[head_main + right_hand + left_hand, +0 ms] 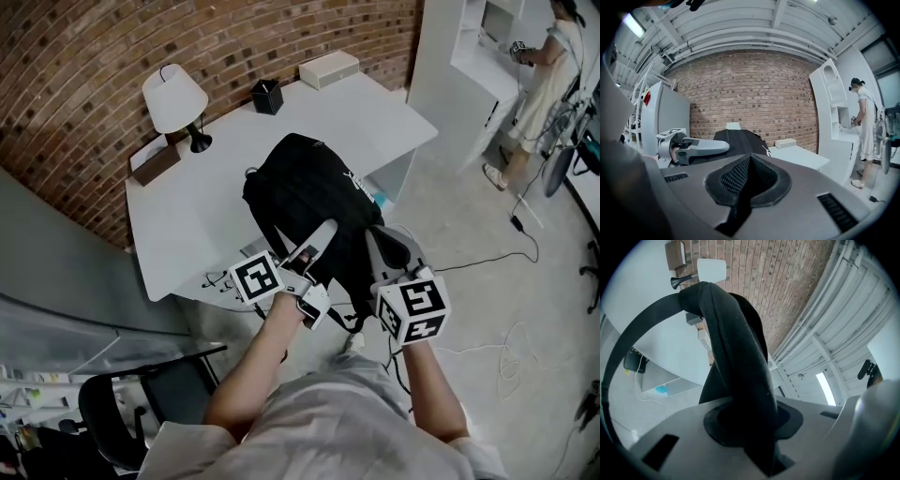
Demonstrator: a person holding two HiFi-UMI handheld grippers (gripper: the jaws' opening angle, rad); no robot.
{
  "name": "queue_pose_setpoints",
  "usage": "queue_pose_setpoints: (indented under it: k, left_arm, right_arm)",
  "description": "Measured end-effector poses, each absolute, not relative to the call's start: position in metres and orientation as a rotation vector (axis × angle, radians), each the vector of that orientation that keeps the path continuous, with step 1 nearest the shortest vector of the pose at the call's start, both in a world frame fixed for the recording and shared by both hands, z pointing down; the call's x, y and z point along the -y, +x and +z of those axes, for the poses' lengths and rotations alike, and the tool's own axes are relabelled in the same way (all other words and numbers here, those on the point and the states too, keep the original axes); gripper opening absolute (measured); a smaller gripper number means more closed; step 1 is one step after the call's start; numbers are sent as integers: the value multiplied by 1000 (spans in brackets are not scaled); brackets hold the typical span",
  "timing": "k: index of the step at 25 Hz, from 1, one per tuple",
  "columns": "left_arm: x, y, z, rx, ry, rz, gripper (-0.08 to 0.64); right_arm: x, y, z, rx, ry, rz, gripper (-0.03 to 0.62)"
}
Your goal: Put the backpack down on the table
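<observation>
A black backpack [305, 202] hangs between my two grippers at the near edge of the white table [187, 220], its upper part over the tabletop. Whether it touches the table I cannot tell. My left gripper [319, 246] is shut on a black shoulder strap [736, 362], which loops up and away from the left gripper [750, 423]. My right gripper [380, 248] is shut on a black mesh-lined strap [740, 176] that fills the pad hollow of the right gripper [747, 183]. From the right gripper view the backpack [743, 140] sits just ahead, with the left gripper [696, 147] beside it.
On the table's far side stand a white lamp [174, 98], a brown box [156, 161], a black box [267, 96] and a white box [329, 68]. Cables lie at the near left edge [217, 279]. A black chair [141, 398] is lower left. A person [548, 75] stands by white shelving at right.
</observation>
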State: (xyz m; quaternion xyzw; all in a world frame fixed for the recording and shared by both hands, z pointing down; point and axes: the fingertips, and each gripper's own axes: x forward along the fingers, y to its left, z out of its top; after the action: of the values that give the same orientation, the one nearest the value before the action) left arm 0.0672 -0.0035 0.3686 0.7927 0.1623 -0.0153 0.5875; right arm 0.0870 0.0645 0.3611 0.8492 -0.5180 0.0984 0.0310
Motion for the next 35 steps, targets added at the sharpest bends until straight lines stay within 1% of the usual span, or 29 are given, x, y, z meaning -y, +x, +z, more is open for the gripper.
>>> queue_pose_setpoints:
  k: [6, 13, 24, 35]
  left_arm:
    - [1, 120, 370, -342, 1862, -52, 101]
    - [2, 158, 372, -279, 1871, -68, 101]
    - [31, 174, 371, -206, 1871, -142, 101]
    - [101, 207, 375, -166, 1829, -208, 101]
  right_arm:
    - [-70, 145, 365, 1641, 2605, 313, 3]
    - [-70, 185, 364, 1697, 2573, 307, 3]
    - [-55, 205, 369, 1758, 2532, 316, 3]
    - [9, 238, 372, 1785, 2470, 319, 3]
